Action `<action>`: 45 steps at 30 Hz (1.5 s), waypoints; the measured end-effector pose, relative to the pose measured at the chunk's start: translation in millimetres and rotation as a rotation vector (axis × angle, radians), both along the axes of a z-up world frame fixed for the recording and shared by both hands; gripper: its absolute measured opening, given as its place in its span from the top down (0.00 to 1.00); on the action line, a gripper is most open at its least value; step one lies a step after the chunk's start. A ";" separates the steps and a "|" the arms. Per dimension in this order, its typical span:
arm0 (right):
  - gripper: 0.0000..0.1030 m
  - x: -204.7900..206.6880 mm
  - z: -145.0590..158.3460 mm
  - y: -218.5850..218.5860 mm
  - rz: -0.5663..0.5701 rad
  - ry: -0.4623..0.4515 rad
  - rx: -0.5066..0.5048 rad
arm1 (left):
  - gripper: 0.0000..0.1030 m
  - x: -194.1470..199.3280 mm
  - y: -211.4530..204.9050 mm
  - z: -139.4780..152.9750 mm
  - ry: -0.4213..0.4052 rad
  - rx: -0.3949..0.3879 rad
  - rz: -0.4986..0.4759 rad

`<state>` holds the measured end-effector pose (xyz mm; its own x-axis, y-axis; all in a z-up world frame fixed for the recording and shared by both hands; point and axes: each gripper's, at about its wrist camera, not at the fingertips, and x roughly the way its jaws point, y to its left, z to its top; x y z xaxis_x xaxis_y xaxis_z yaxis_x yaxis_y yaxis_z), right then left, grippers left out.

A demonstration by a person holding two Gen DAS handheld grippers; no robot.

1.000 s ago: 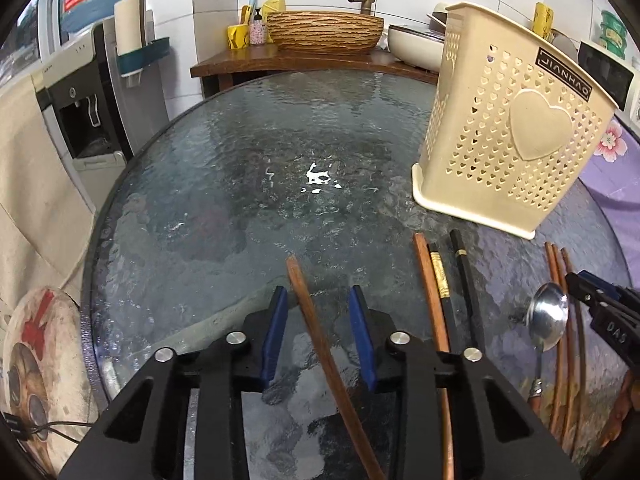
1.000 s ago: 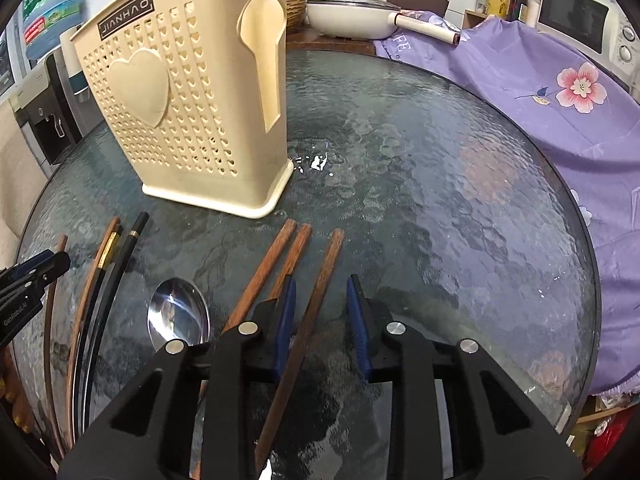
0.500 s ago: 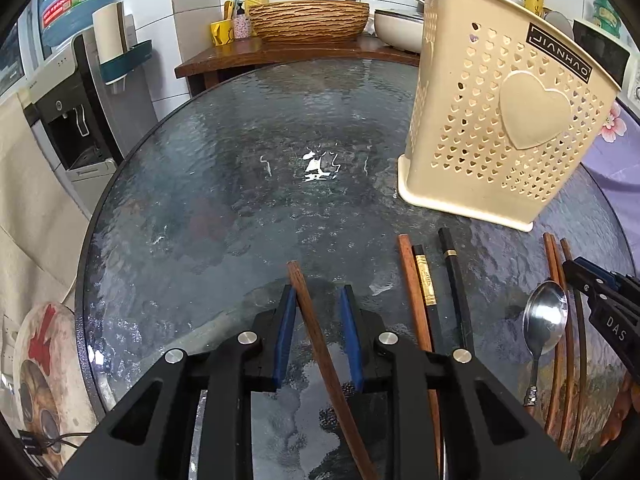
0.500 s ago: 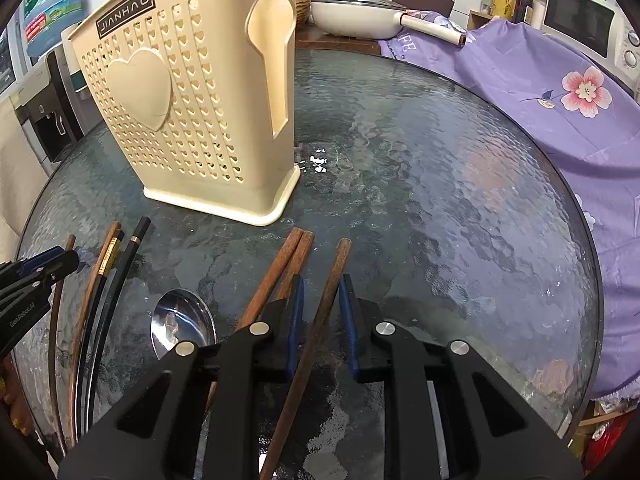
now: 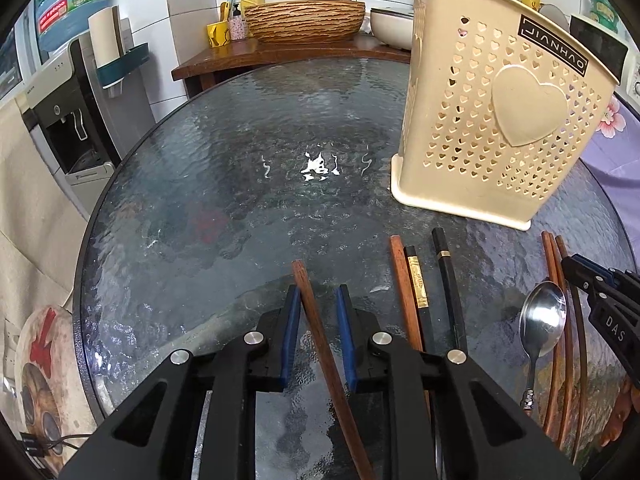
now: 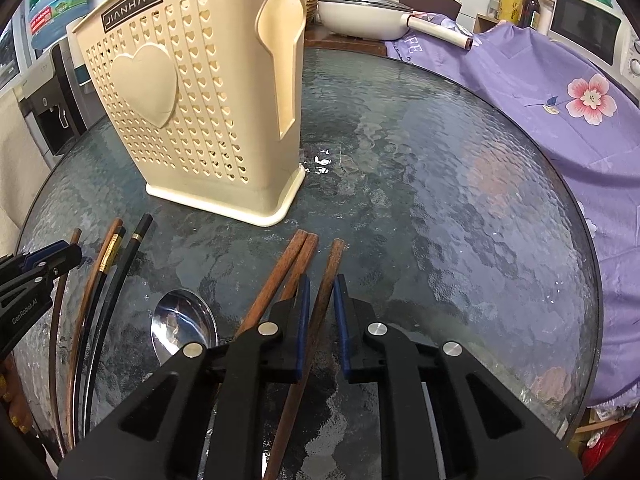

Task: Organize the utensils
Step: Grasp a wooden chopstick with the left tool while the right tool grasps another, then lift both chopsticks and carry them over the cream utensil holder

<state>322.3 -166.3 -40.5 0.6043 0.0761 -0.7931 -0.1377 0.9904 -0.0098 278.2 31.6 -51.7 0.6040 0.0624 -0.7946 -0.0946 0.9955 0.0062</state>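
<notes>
Chopsticks on glass desk (image 5: 224,200), one brown chopstick (image 5: 320,336) between narrowed left gripper (image 5: 318,300) fingers, another chopstick (image 6: 316,320) between narrowed right gripper (image 6: 320,288) fingers, cream basket (image 5: 492,128) at two o'clock, spoon (image 5: 542,320) at three.

The utensil holder (image 6: 192,120) is cream, pierced all over with small heart-shaped holes around one large raised heart, and carries a black label with pale lettering. In front of it lie reddish-brown wooden chopsticks (image 6: 288,276), two black chopsticks (image 5: 448,280) with gold bands, and a shiny silver spoon (image 5: 542,320). The table (image 6: 460,220) beneath is dark, pebble-textured glass. Right of the holder hangs a purple cloth (image 6: 560,92) printed with pink flowers. Gripper pads (image 5: 291,320) are blue.
</notes>
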 end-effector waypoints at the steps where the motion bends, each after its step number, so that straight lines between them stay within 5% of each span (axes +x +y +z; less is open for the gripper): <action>1: 0.90 0.0 0.1 0.8 0.002 0.002 -0.001 | 0.86 -0.1 -0.5 0.1 0.001 -0.001 -0.002; 27: 0.92 7.5 4.8 -15.1 0.007 -0.015 0.084 | 0.93 16.1 8.6 3.1 -0.002 -0.059 -0.009; 45: 0.93 -21.4 55.1 -37.9 0.046 -0.199 0.232 | 0.93 -9.1 6.9 61.2 -0.186 -0.163 -0.094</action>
<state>300.9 -204.2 14.6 0.7380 0.2722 -0.6175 -0.2008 0.9622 0.1842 269.1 38.5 9.5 0.7376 -0.1208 -0.6644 0.0137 0.9863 -0.1641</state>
